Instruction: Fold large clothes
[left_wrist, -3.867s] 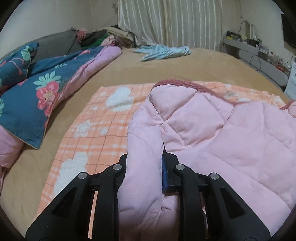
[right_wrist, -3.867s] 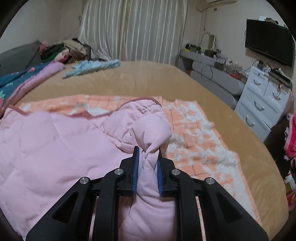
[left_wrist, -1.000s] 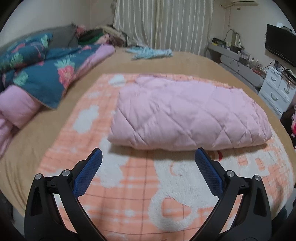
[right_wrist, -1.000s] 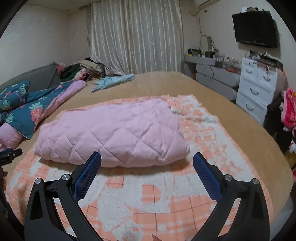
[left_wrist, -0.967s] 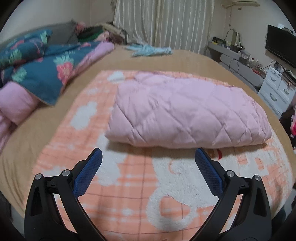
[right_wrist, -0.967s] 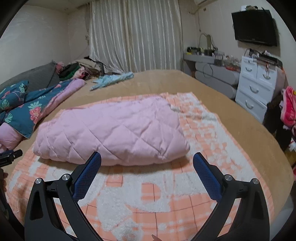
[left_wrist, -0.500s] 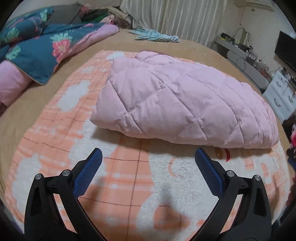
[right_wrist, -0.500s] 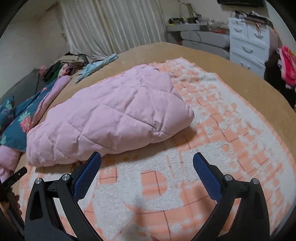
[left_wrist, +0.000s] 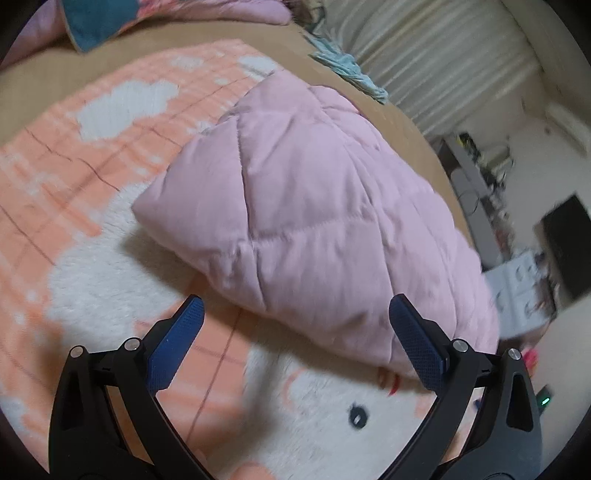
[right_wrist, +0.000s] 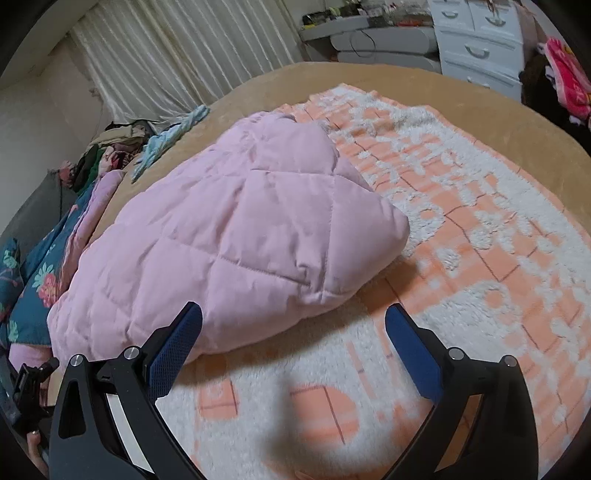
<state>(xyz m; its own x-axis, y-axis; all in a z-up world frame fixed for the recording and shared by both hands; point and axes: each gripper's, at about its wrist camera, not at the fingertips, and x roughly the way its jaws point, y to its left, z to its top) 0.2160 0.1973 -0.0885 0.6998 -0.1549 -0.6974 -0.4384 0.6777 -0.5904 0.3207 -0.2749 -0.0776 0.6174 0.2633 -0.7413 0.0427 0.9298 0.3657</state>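
Observation:
A pink quilted garment (left_wrist: 314, 206) lies folded into a thick bundle on an orange-and-white checked blanket (left_wrist: 74, 155) spread over the bed. My left gripper (left_wrist: 297, 314) is open just in front of the bundle's near edge, toward its left end, with nothing between its blue pads. In the right wrist view the same pink garment (right_wrist: 229, 243) fills the middle, and my right gripper (right_wrist: 293, 317) is open at its near edge, toward the right corner, not touching it. The checked blanket (right_wrist: 480, 229) stretches to the right.
A blue floral quilt (right_wrist: 40, 277) and a pile of clothes (right_wrist: 110, 147) lie at the bed's left. A light blue cloth (right_wrist: 173, 136) lies near the curtains (right_wrist: 177, 59). White drawers (right_wrist: 476, 40) and a desk stand at the right. The other gripper (right_wrist: 29, 384) shows at lower left.
Both grippers let go of the pink garment, which now lies folded. Over the last second both open grippers moved closer to its near edge and tilted.

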